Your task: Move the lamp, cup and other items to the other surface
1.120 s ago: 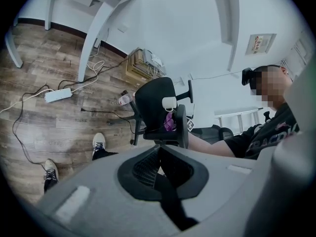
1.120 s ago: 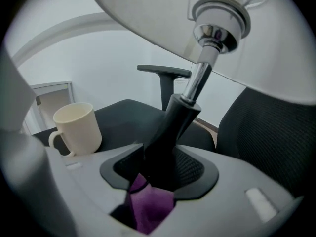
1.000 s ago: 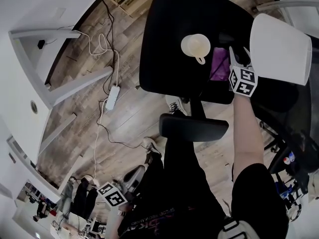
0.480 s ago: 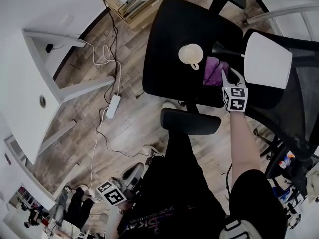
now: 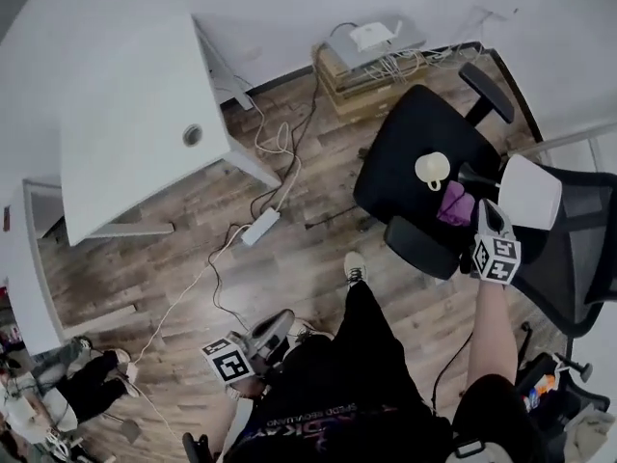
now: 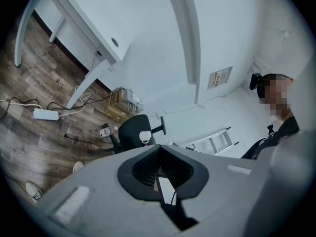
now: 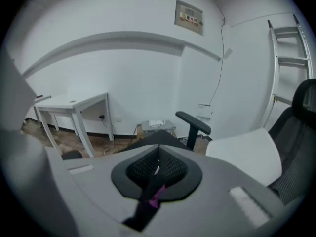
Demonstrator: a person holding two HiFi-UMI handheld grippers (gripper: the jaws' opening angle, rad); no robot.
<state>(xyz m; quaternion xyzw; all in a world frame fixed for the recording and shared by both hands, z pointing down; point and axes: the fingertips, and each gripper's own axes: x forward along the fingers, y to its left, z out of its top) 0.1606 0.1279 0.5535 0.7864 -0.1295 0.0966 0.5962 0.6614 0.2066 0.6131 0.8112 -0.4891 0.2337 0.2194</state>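
Note:
A cream cup stands on the seat of a black office chair. A purple item shows beside the cup, right at the tip of my right gripper. That gripper's jaws have just been closing and now stand shut, with a scrap of the purple item caught between them. My left gripper hangs low by the person's legs, far from the chair, jaws shut on nothing. From the left gripper view the chair and cup are small and distant. No lamp is visible.
A white table stands at the left, also the white table in the right gripper view. Cables and a power strip lie on the wood floor. A mesh chair with a white panel stands right of the black chair. A ladder leans on the wall.
My right gripper shut at the purple item and rose from the seat. The head view pulled up and swung left, so the white table now shows. The left gripper lifted slightly.

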